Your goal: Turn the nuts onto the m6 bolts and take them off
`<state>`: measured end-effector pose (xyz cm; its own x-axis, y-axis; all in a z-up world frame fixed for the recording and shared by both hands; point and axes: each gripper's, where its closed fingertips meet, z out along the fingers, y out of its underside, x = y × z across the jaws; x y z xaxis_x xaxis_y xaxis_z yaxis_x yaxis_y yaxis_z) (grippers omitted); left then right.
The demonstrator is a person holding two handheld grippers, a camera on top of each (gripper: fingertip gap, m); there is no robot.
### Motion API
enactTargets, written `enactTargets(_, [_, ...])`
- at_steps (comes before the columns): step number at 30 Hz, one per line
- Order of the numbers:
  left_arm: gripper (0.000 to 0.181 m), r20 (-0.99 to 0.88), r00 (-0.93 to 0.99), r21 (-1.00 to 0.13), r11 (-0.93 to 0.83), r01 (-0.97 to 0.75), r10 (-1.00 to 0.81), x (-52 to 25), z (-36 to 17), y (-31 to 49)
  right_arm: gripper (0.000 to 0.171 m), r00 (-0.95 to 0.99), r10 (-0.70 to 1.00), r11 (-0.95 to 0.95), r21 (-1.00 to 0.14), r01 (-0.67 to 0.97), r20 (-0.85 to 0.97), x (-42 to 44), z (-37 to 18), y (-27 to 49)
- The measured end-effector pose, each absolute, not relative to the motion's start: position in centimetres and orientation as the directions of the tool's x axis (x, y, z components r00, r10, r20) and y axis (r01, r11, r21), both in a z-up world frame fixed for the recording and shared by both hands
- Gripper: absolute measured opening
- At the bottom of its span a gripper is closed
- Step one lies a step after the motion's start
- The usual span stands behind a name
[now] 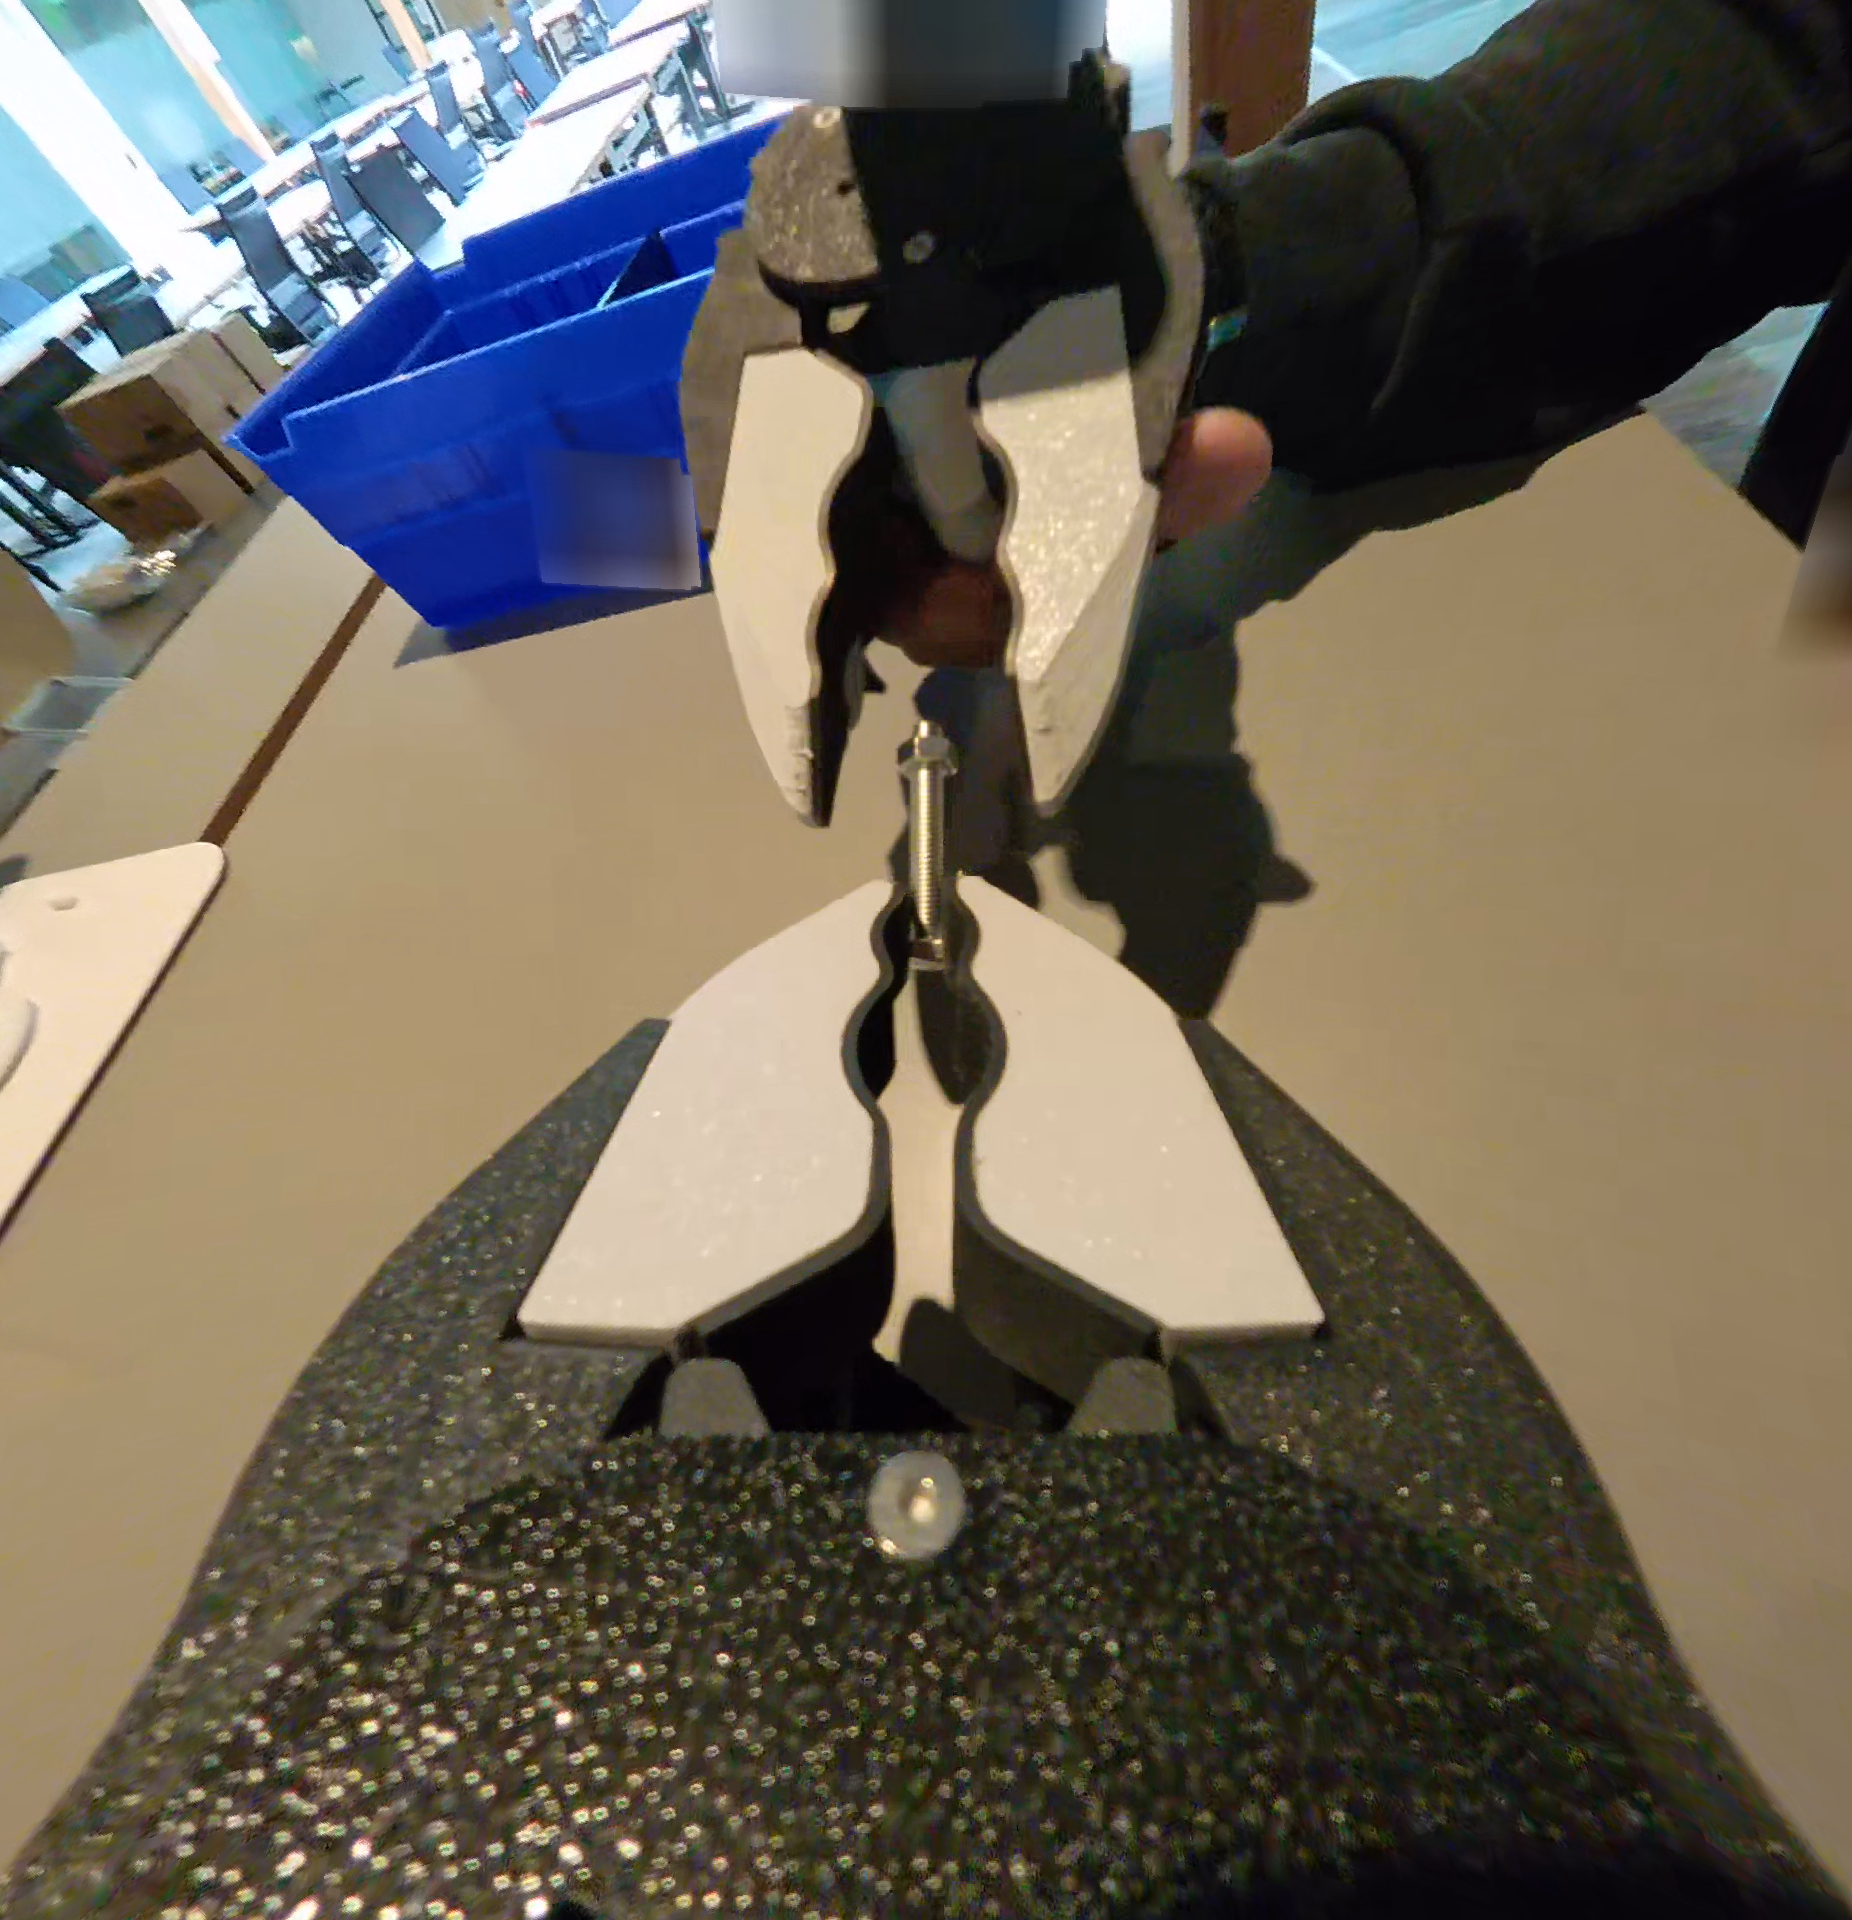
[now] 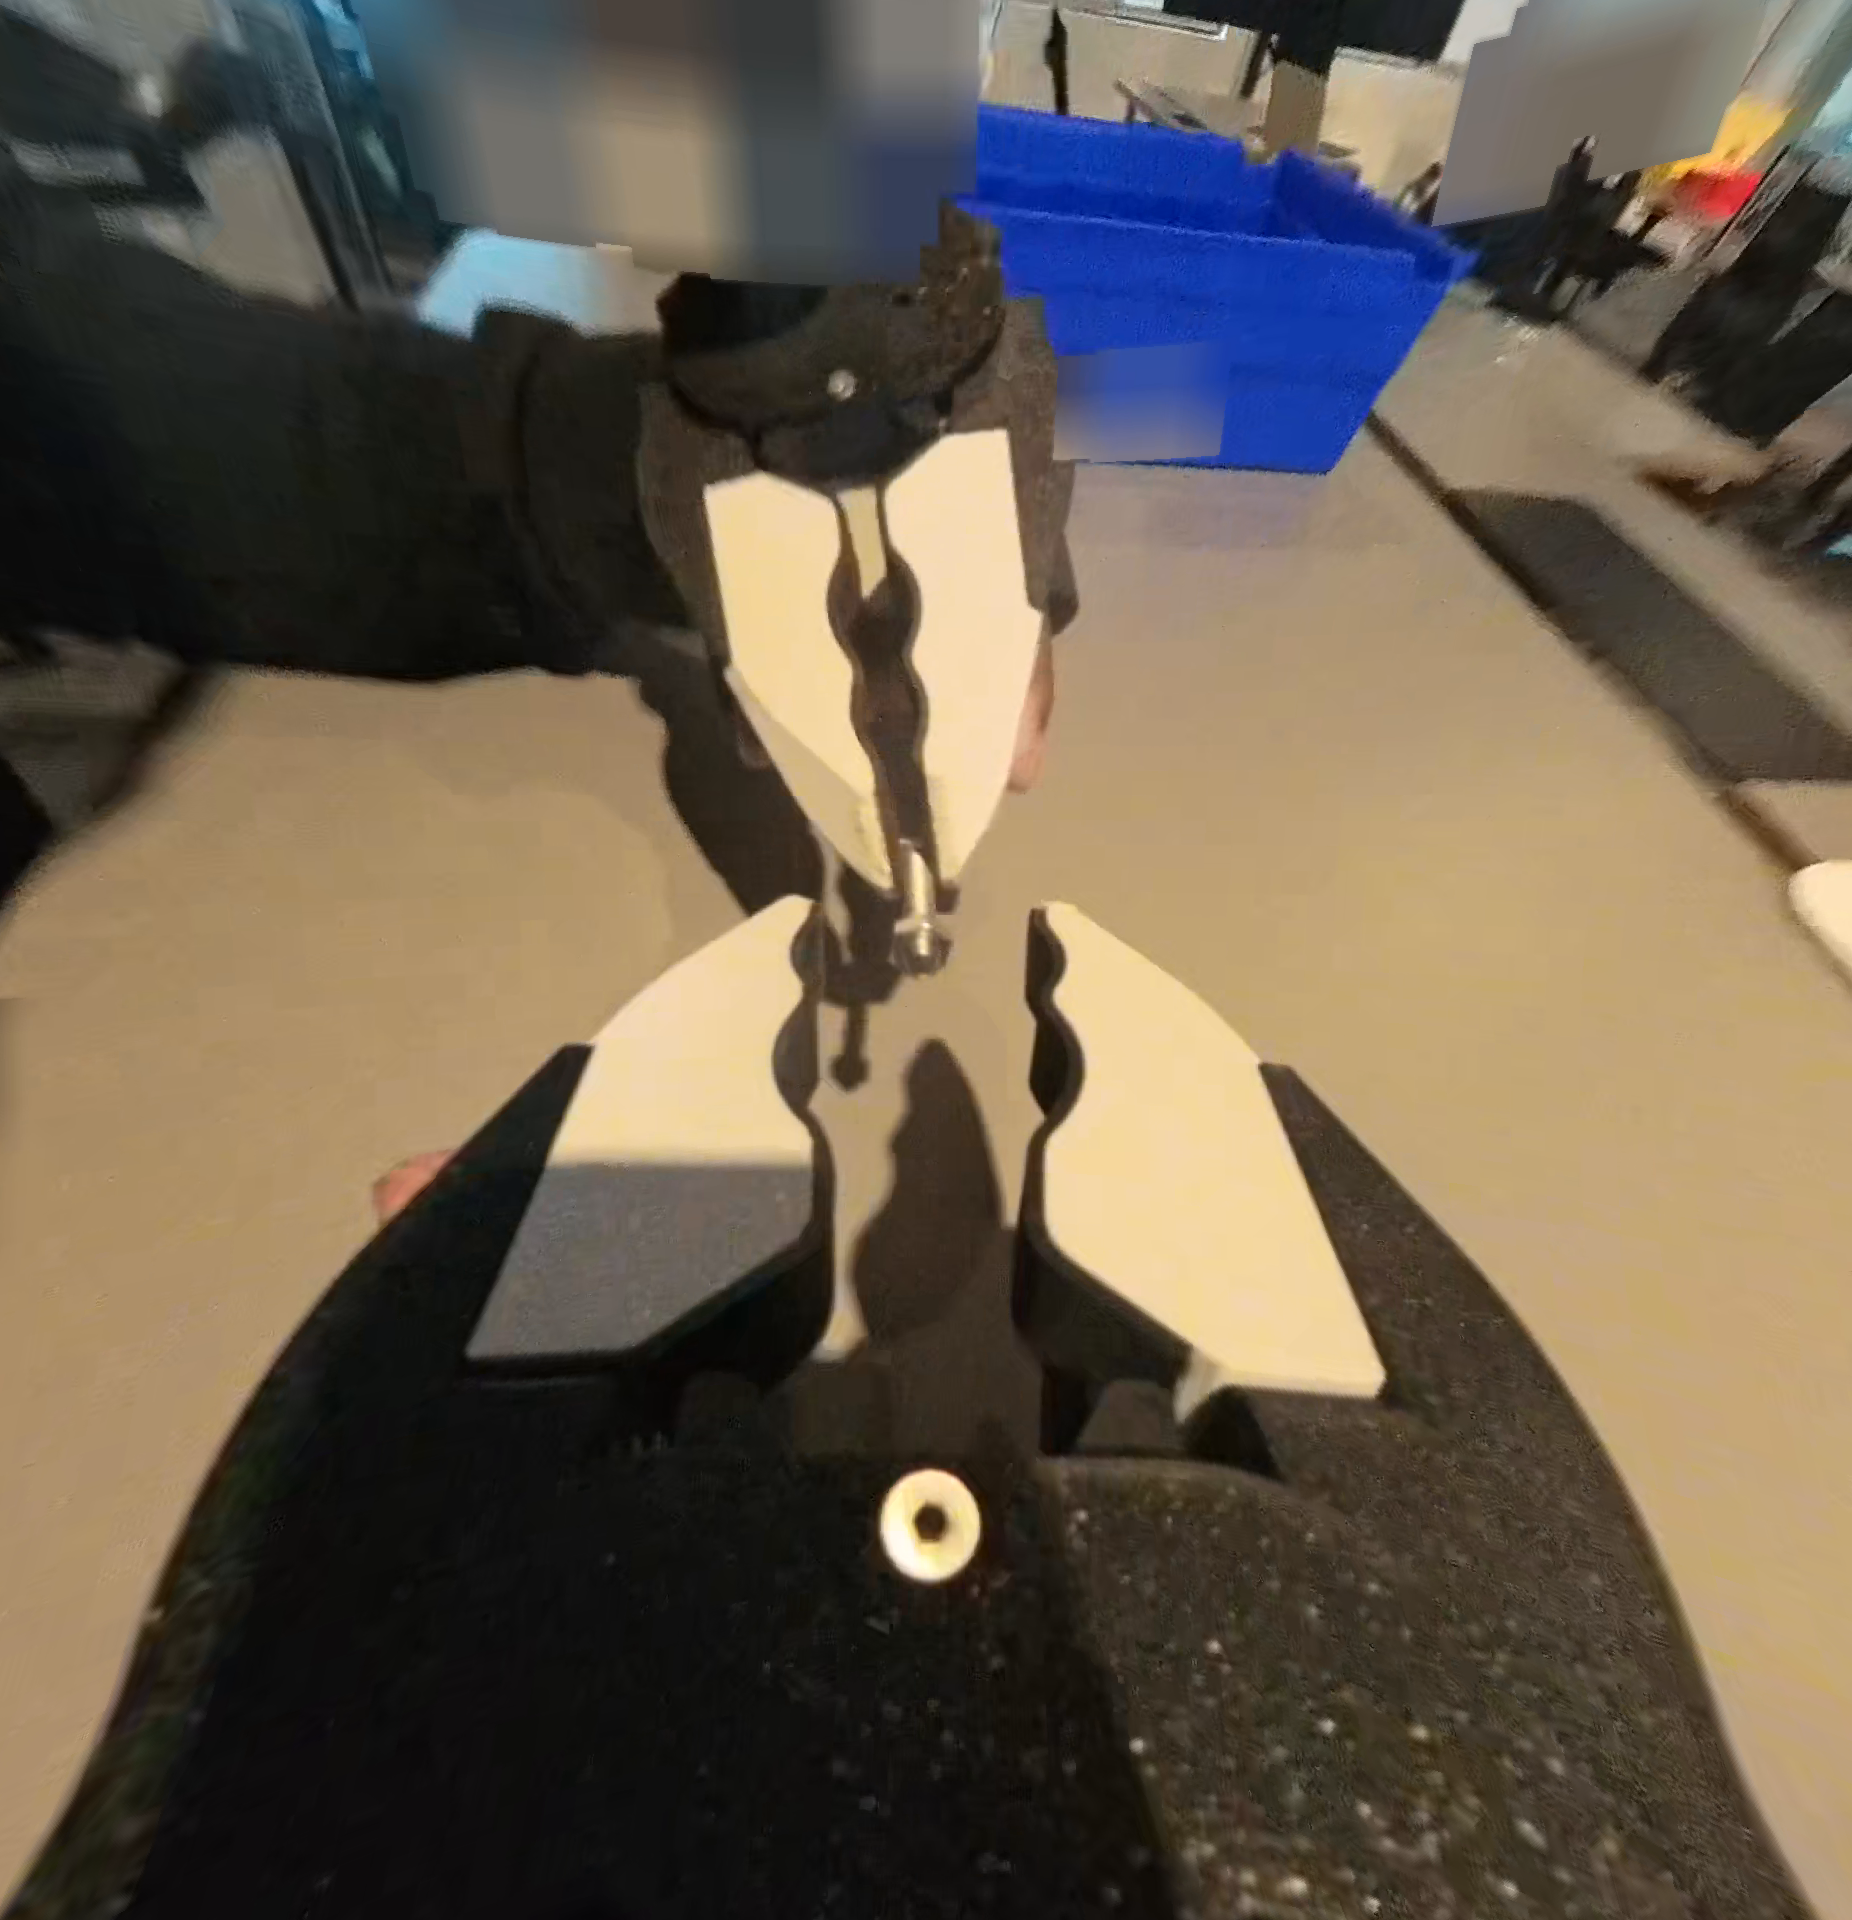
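Observation:
My left gripper (image 1: 927, 896) is shut on the head end of a silver M6 bolt (image 1: 927, 831) and holds it above the table, pointing away. A nut (image 1: 920, 769) sits near the bolt's free end. My right gripper (image 1: 927, 805) faces it from the far side, open, with its fingertips on either side of the nut and not touching it. In the right wrist view, my right gripper (image 2: 922, 916) is open around the nut (image 2: 927, 948) and the bolt (image 2: 917, 894), which sticks out of the shut left gripper (image 2: 911, 862).
Blue plastic bins (image 1: 506, 416) (image 2: 1213, 270) stand at the back of the beige table (image 1: 1524, 935). A white board (image 1: 80, 935) lies at the table's left edge. Black-sleeved arms (image 1: 1473, 260) (image 2: 278, 468) hold the grippers. Cardboard boxes and chairs are beyond the table. The grippers are tip to tip, or close to it.

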<state>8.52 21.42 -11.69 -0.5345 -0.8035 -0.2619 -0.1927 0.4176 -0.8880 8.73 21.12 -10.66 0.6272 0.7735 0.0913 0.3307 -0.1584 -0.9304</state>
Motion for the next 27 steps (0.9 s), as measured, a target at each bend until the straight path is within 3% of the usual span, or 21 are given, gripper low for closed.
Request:
enactTargets(3, [0.005,-0.294,-0.523,-0.881,0.439,-0.176,-0.8,8.6,-11.5,21.4,0.026,0.613,0.789,-0.243,-0.935,0.257,-0.036,8.2,-10.8,20.9])
enactTargets(6, [0.005,-0.293,-0.531,-0.881,0.44,-0.172,-0.795,8.6,-11.5,21.3,0.014,0.626,0.78,-0.236,-0.923,0.303,0.006,8.2,-11.4,21.2])
enactTargets(9, [0.005,-0.236,-0.571,-0.886,0.415,-0.206,-0.786,8.2,-12.0,20.7,0.01,0.573,0.781,-0.075,-0.873,0.481,0.248,8.2,-12.1,20.9])
enactTargets(12, [0.006,-0.108,-0.637,-0.887,0.363,-0.285,-0.764,7.6,-13.2,19.7,0.01,0.325,0.661,0.258,-0.611,0.749,0.676,8.1,-13.2,20.3])
enactTargets(13, [0.006,-0.105,-0.641,-0.88,0.371,-0.296,-0.76,7.6,-13.6,19.6,0.01,0.264,0.611,0.31,-0.533,0.787,0.746,8.1,-13.5,20.3])
enactTargets(14, [0.006,-0.112,-0.638,-0.877,0.378,-0.297,-0.762,7.7,-13.7,19.7,0.011,0.262,0.607,0.31,-0.527,0.791,0.75,8.1,-13.7,20.3])
enactTargets(16, [0.005,-0.141,-0.623,-0.883,0.382,-0.272,-0.769,7.9,-13.3,19.9,0.04,0.37,0.658,0.236,-0.647,0.725,0.656,8.2,-13.2,20.6])
enactTargets(20, [0.005,-0.223,-0.577,-0.89,0.406,-0.208,-0.785,8.2,-12.1,20.7,0.051,0.6,0.737,-0.028,-0.872,0.488,0.312,9.0,-11.4,21.3])
enactTargets(24, [0.005,-0.282,-0.535,-0.871,0.446,-0.205,-0.796,8.5,-12.0,21.5,0.04,0.637,0.771,-0.198,-0.942,0.273,0.023,8.9,-10.4,21.2])
enactTargets(27, [0.005,-0.295,-0.535,-0.865,0.459,-0.203,-0.792,8.6,-12.1,21.4,0.027,0.637,0.771,-0.24,-0.922,0.305,0.01,8.9,-11.4,21.3])
